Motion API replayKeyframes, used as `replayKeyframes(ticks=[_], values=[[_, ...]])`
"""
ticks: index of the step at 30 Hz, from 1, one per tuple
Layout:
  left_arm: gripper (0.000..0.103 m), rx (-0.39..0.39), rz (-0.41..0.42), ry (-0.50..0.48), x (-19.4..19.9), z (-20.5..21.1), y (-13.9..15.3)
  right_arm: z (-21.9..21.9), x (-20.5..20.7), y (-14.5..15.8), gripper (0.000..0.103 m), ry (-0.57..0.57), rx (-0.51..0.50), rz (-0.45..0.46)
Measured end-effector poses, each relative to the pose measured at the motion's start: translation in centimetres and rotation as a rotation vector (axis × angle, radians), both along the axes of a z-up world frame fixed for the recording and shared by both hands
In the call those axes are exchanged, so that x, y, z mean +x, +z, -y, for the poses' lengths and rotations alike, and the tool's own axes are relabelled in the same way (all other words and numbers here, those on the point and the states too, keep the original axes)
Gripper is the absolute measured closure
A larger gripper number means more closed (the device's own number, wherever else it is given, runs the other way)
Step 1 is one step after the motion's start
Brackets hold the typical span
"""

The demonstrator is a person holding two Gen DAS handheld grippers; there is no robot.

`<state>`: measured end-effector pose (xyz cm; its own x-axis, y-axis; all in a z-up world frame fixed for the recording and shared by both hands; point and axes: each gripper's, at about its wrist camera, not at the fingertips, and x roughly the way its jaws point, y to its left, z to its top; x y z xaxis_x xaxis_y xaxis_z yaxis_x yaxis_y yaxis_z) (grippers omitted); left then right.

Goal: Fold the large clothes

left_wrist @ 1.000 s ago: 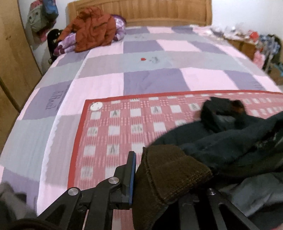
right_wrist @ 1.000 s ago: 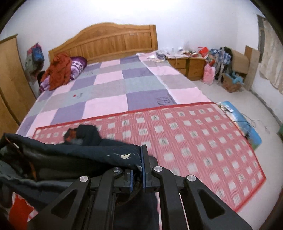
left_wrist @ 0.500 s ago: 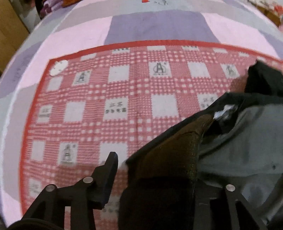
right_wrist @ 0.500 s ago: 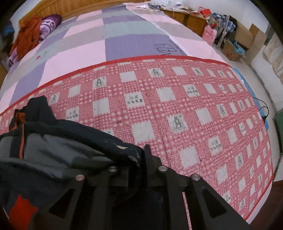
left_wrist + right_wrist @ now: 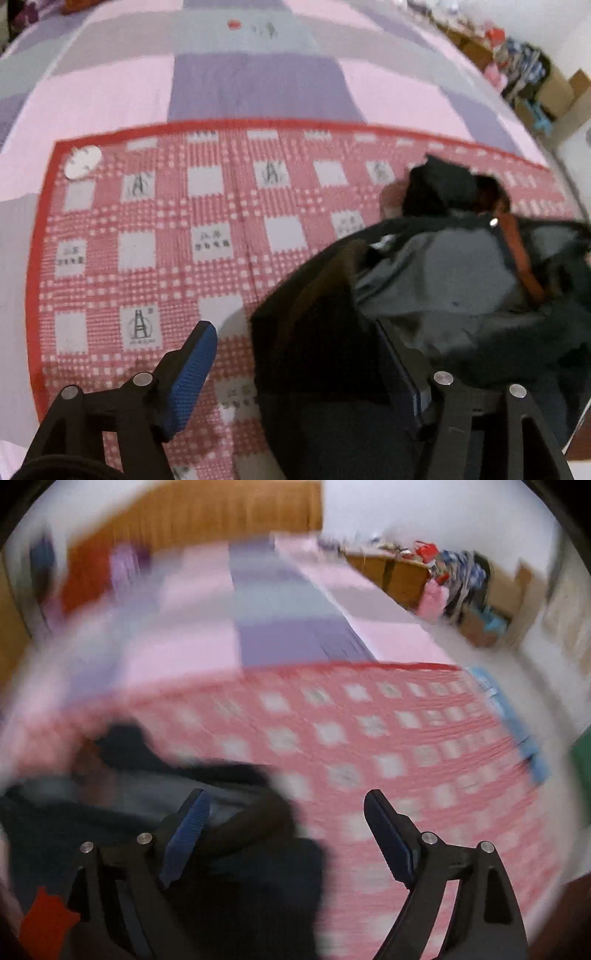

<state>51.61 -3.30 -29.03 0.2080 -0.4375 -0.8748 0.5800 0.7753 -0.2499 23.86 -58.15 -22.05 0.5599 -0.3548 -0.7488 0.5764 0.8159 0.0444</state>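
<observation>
A: Left gripper (image 5: pixel 295 365)?
B: Jaws spread; dark jacket (image 5: pixel 436 295) bunched between the fingers, lying on the red checked mat (image 5: pixel 166 236).
A: Right gripper (image 5: pixel 284 834)?
B: Also wide apart, gripping nothing; blurry; patchwork bedspread (image 5: pixel 258 81) beyond, wooden headboard (image 5: pixel 207 517) farthest.

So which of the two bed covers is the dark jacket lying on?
The red checked mat. The jacket lies wholly inside its red border, while the pink, purple and grey patchwork quilt shows only beyond that border.
</observation>
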Motion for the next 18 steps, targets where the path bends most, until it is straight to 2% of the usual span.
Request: replayKeyframes(ticks=[2,3,5,7,9,11,12,15,18], values=[[0.031,-0.034,0.074,0.016,-1.5,-0.4,1.6,-2.6,-0.7,0.7,0.015,0.033,-0.056,0.037],[0.031,-0.046,0.101,0.028,-1.8,-0.6,2.3,-3.9,-0.7,0.5,0.015,0.074,-0.052,0.031],[0.029,-0.061,0.179,0.063,-2.9,-1.2,3.6,-6.9,-0.2,-0.6,0.015,0.173,-0.054,-0.025],[0.021,-0.033,0.229,0.124,-2.9,-2.0,3.7,-9.5,-0.3,-1.8,0.015,0.246,-0.056,-0.055],[0.021,0.015,0.222,0.186,-2.1,-2.7,3.3,-11.6,-0.7,-2.8,0.015,0.289,-0.032,-0.062],[0.021,-0.036,0.193,0.194,-2.0,-2.8,3.7,-13.1,-1.5,-4.0,0.015,0.317,0.006,-0.077],[0.021,-0.063,0.203,0.159,-2.7,-2.1,4.2,-13.5,-1.8,-4.5,0.015,0.318,0.003,-0.082],[0.021,-0.123,0.228,-0.039,-6.6,2.9,5.5,-14.7,-3.0,-6.0,0.015,0.291,0.017,-0.113],[0.021,-0.159,0.185,-0.207,-11.0,8.1,4.9,-15.4,-3.6,-7.7,0.015,0.260,-0.007,-0.180]])
